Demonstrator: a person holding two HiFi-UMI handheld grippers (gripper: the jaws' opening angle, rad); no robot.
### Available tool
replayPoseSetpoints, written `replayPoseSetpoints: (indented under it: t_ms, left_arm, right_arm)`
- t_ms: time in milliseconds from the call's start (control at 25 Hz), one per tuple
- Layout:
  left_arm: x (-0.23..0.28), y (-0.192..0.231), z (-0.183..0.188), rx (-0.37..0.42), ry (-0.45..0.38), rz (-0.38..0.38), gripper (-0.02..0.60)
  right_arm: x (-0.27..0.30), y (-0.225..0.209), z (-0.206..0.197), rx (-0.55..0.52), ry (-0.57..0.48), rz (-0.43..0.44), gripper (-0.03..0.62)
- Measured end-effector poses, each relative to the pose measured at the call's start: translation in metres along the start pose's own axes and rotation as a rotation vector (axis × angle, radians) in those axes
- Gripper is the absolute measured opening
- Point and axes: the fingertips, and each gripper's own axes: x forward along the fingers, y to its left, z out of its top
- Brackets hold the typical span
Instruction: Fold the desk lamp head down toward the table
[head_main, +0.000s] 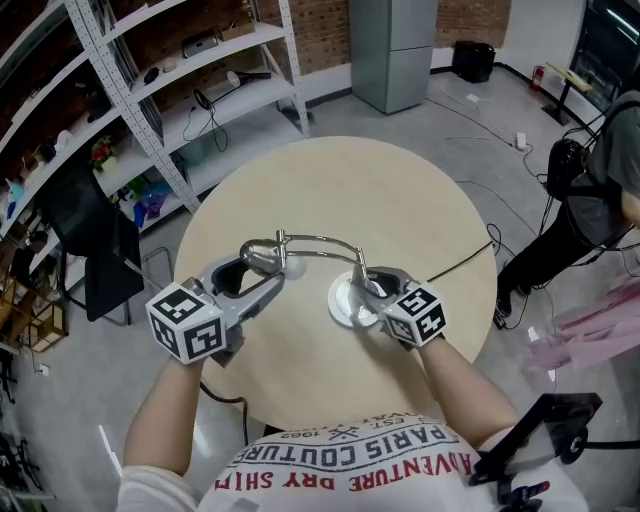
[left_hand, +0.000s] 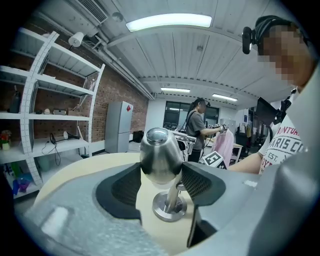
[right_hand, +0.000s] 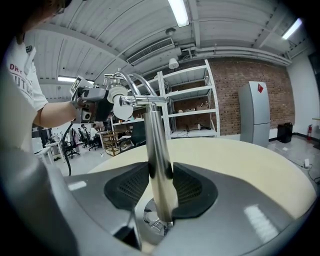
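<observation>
Chrome lamp head (head_main: 262, 258) sits low over the round tabletop (head_main: 340, 180), clamped in the left tool (left_hand: 160, 182). The right tool (right_hand: 161, 187) pinches the upright post (right_hand: 156, 145) above the base (head_main: 343, 308). Fold looks part done. Next: press the head lower, post braced.

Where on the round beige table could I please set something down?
The far half of the round beige table, beyond the chrome desk lamp, is bare. The middle is crowded: left gripper and right gripper clamp the lamp.
</observation>
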Motion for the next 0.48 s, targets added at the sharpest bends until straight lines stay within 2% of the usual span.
replayPoseSetpoints:
  t_ms: [480]
  left_arm:
    - [-0.001, 0.009, -0.03, -0.027, 0.025, 0.007, 0.245]
  right_arm:
    - [-0.001, 0.002, -0.002, 0.018, -0.013, -0.023, 0.15]
